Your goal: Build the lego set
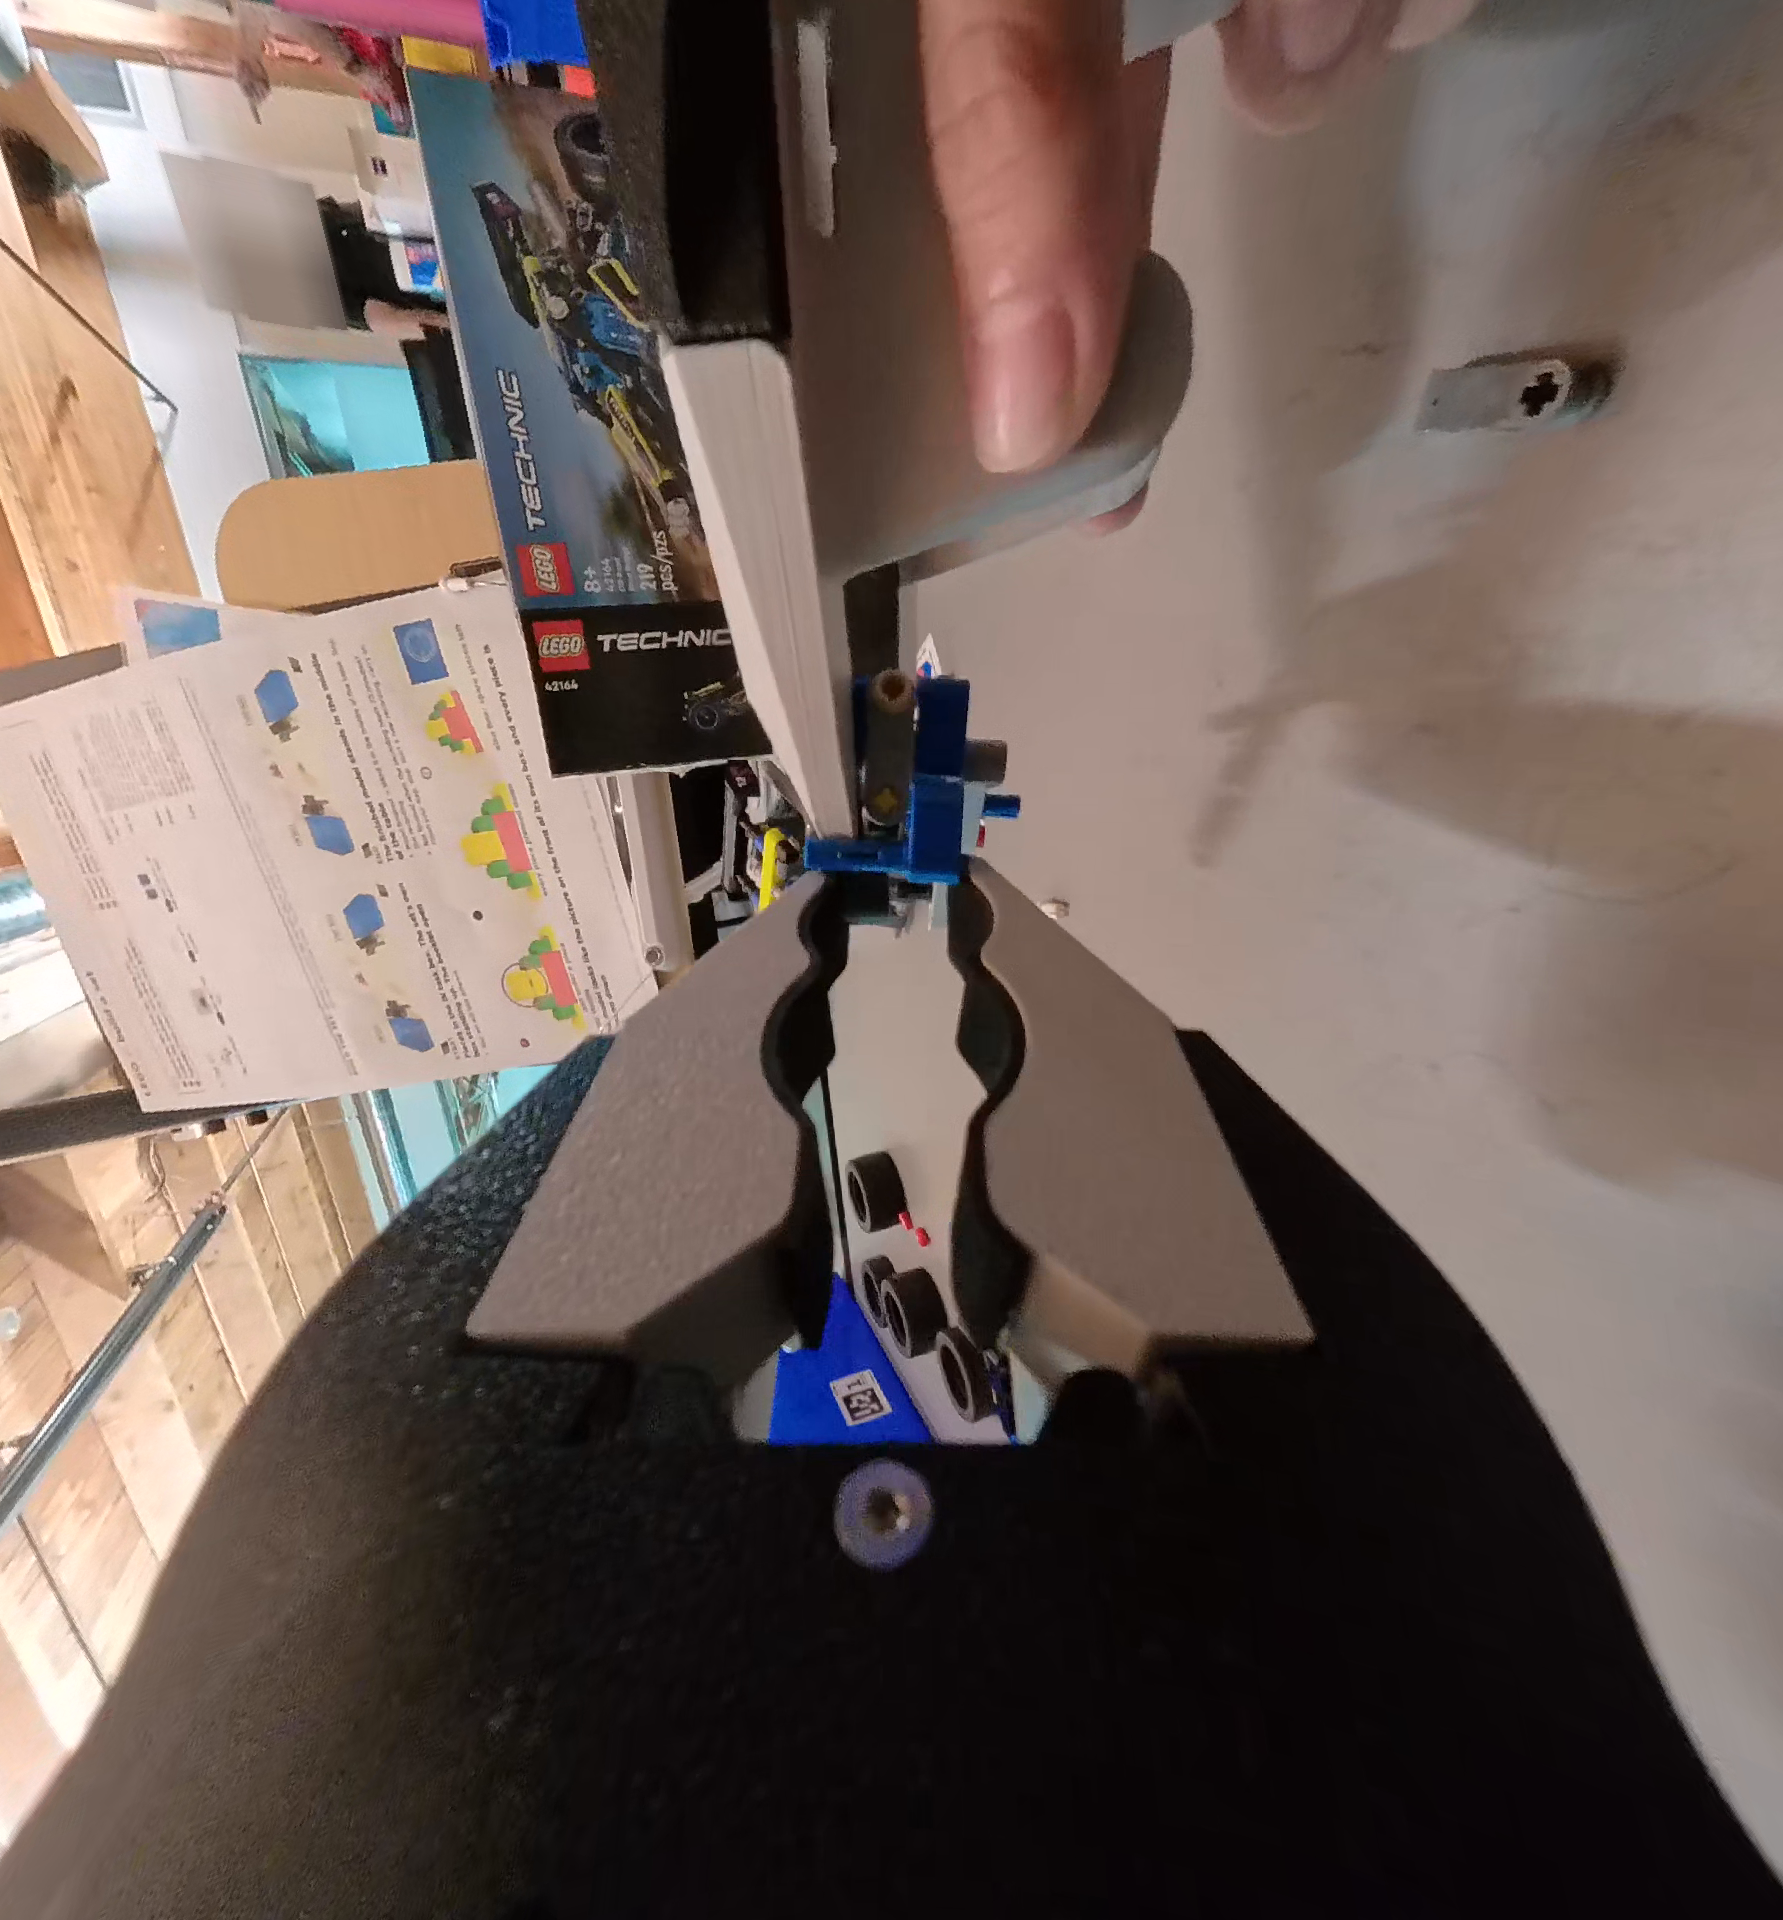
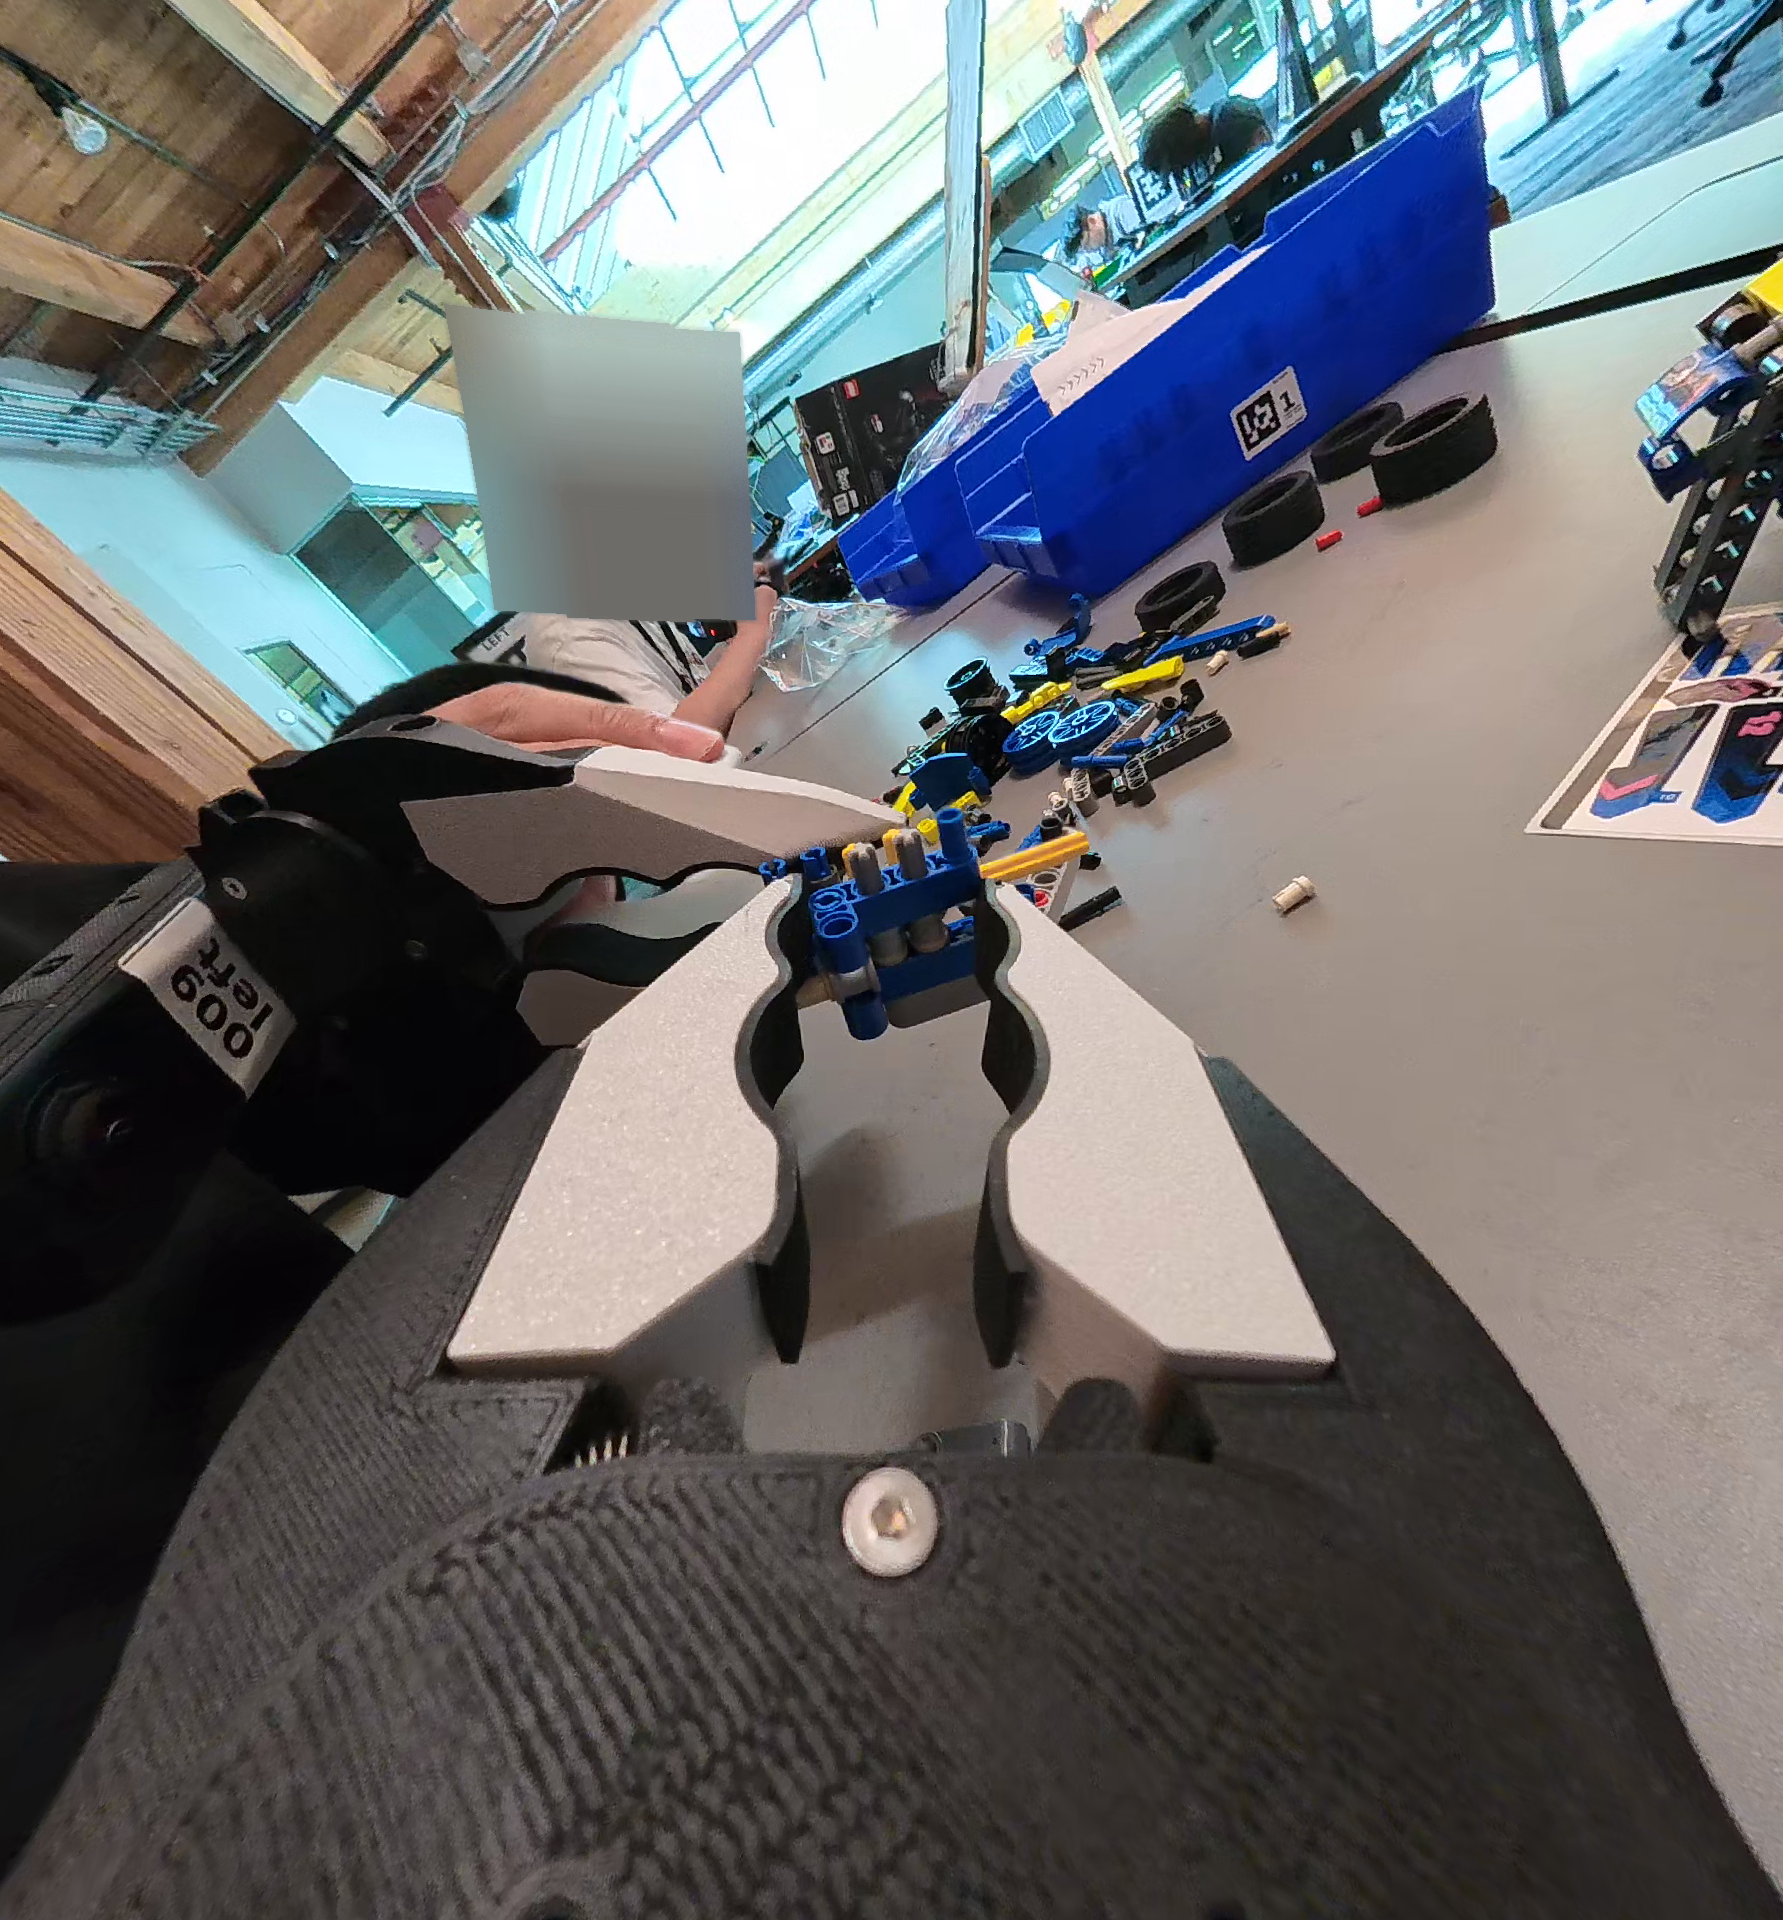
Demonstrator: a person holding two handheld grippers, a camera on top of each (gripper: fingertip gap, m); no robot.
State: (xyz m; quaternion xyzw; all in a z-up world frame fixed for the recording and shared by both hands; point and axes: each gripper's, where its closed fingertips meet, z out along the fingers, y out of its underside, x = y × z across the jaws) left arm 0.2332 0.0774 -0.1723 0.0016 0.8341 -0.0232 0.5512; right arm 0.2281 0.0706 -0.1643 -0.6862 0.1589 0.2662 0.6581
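Observation:
A small blue and grey Lego sub-assembly with grey pins and a yellow axle is held above the grey table. My right gripper is shut on its two sides. In the left wrist view the same sub-assembly sits just past my left gripper, whose tips close on its lower end. The right gripper's grey finger comes down onto it from above, with a person's fingers on that gripper. In the right wrist view the left gripper's fingers come in from the left and meet the sub-assembly's top left corner.
Loose Lego parts and black tyres lie beyond, next to blue bins. A partly built car and a sticker sheet lie at the right. The set's box and instruction sheets stand at the left. A person sits across the table. Less than 4 cm separates the two grippers' tips. From either gripper's tips it is about 20 centimetres to the partly built car.

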